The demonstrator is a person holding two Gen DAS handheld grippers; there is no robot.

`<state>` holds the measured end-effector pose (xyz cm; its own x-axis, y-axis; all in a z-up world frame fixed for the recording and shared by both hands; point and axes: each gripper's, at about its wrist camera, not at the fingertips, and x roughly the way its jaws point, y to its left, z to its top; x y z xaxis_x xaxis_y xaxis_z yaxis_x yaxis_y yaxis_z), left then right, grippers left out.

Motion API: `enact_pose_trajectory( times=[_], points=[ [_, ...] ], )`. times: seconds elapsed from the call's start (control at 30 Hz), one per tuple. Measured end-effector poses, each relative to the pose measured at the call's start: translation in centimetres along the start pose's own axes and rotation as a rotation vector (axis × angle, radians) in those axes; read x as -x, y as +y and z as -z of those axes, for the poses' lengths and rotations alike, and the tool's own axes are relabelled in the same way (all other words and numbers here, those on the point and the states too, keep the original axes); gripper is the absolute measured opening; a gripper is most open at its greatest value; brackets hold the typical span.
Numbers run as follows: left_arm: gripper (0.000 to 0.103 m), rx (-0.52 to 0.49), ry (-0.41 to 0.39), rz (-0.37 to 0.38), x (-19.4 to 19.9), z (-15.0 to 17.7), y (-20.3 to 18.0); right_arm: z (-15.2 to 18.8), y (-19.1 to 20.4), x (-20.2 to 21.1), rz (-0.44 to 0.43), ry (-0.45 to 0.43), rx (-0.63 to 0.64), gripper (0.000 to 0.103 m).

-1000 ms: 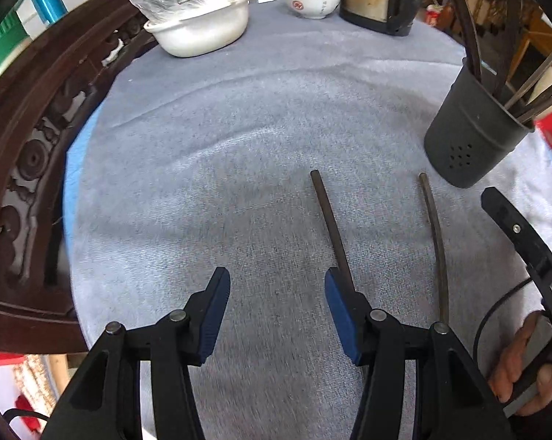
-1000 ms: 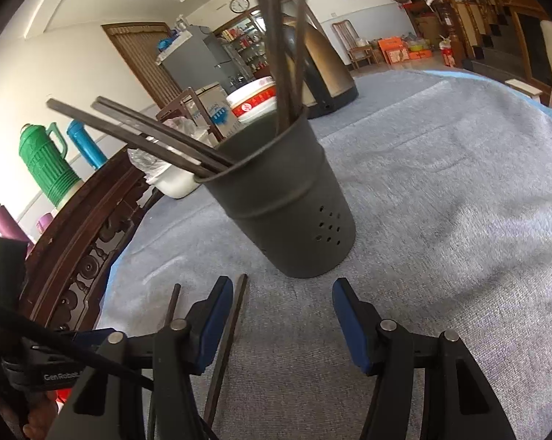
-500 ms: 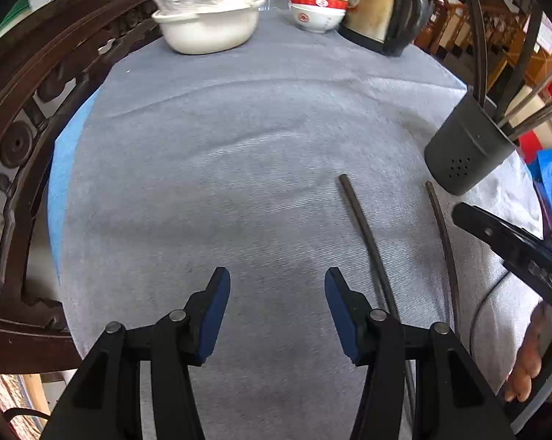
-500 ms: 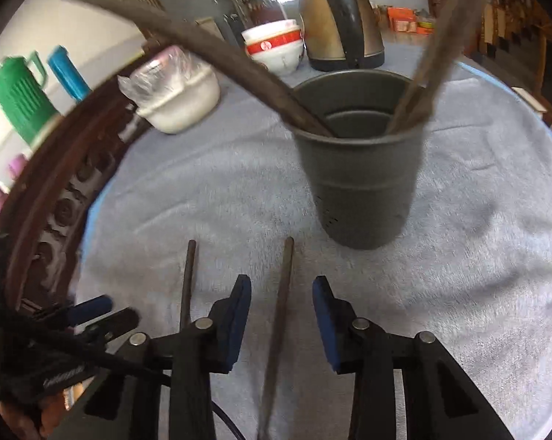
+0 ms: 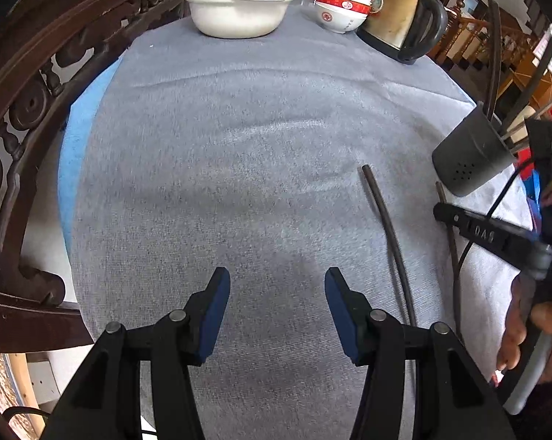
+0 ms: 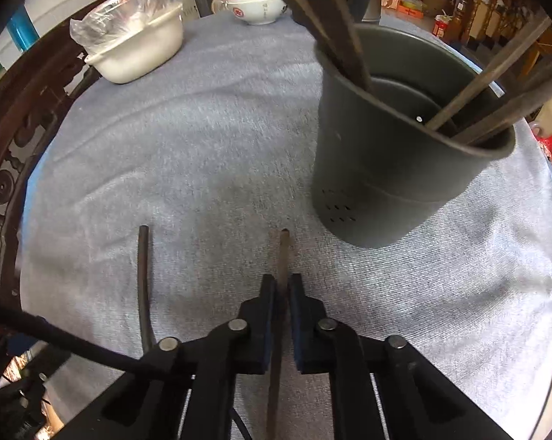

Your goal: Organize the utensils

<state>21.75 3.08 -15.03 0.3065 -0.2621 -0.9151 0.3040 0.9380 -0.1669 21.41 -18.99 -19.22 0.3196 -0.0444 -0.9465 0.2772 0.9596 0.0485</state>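
Left wrist view: The left gripper (image 5: 277, 293) hangs over the grey tablecloth (image 5: 239, 168) with its blue pads (image 5: 217, 304) spread apart and nothing between them. The landmark is the dark utensil holder (image 5: 470, 157), which stands at the right edge of the cloth with several chopsticks leaning out of it. One loose chopstick (image 5: 386, 227) lies flat on the cloth, left of the holder and just right of the left gripper's right finger. A second chopstick (image 5: 448, 227) lies nearer the holder, partly hidden by the black frame of the right gripper (image 5: 455, 220); its pads cannot be seen from here. A hand (image 5: 532, 341) grasps that gripper's handle at the lower right. Beyond the holder, at the far side of the table, stand a brass-coloured kettle (image 5: 400, 25), stacked red-and-white bowls (image 5: 340, 11) and a white basin (image 5: 239, 14) covered with plastic film.

Right wrist view: The utensil holder (image 6: 397, 168) stands upright, directly ahead and to the right. The right gripper (image 6: 282, 293) has just been closing, and its pads are now pressed onto the near chopstick (image 6: 284, 253), which lies on the cloth with its far tip short of the holder's base, not touching it. The other chopstick (image 6: 143, 275) lies roughly parallel to it, further left of the holder, free of any grip.
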Motion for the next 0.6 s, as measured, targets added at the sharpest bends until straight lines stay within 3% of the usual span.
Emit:
enact_pose_trajectory(
  times=[0.37,0.6],
  points=[
    [0.055,-0.052,0.153,0.073,-1.9,-4.1,-3.5,1.3,-2.8,0.7,-0.086,0.007,-0.024,0.008],
    [0.055,-0.01,0.274,0.097,-5.2,-7.7,-4.6,1.5,-4.8,0.8,-0.152,0.02,-0.047,0.008]
  ],
)
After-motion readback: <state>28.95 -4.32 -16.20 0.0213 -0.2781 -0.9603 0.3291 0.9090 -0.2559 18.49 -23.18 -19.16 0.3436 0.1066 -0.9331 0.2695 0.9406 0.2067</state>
